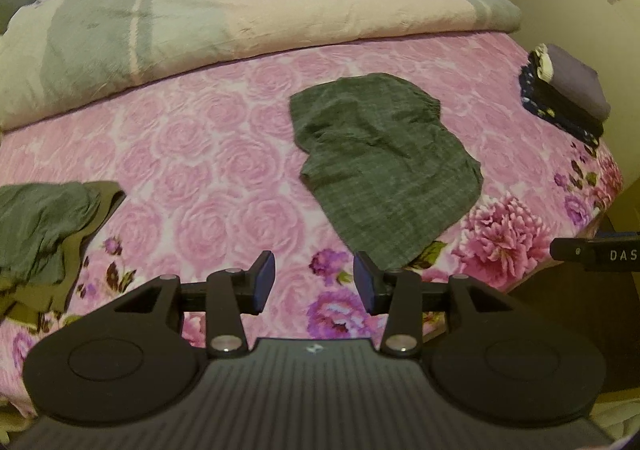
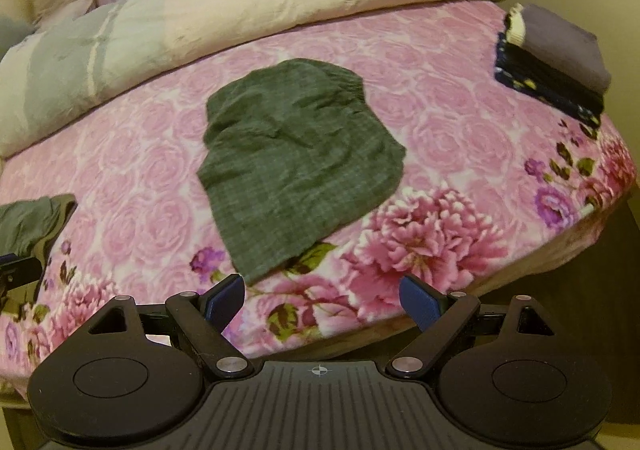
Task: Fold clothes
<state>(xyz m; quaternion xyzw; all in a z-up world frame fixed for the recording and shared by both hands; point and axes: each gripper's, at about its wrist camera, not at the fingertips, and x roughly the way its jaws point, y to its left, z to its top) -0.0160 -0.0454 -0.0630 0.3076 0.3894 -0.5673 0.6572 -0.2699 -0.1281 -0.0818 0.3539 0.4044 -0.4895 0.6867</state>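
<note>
A dark green checked garment (image 1: 384, 161) lies spread flat on the pink floral bedspread (image 1: 208, 153); it also shows in the right wrist view (image 2: 296, 157). My left gripper (image 1: 315, 282) is open and empty, hovering over the bed's near edge just short of the garment's lower corner. My right gripper (image 2: 322, 300) is open wide and empty, also just short of that corner. A heap of unfolded green clothes (image 1: 44, 226) lies at the left; it shows in the right wrist view (image 2: 32, 221) too.
A stack of folded clothes (image 1: 564, 93) sits at the bed's right edge, also in the right wrist view (image 2: 556, 61). A rolled grey and cream quilt (image 1: 240, 21) lies across the far side. The right gripper's body (image 1: 596, 254) shows at the right.
</note>
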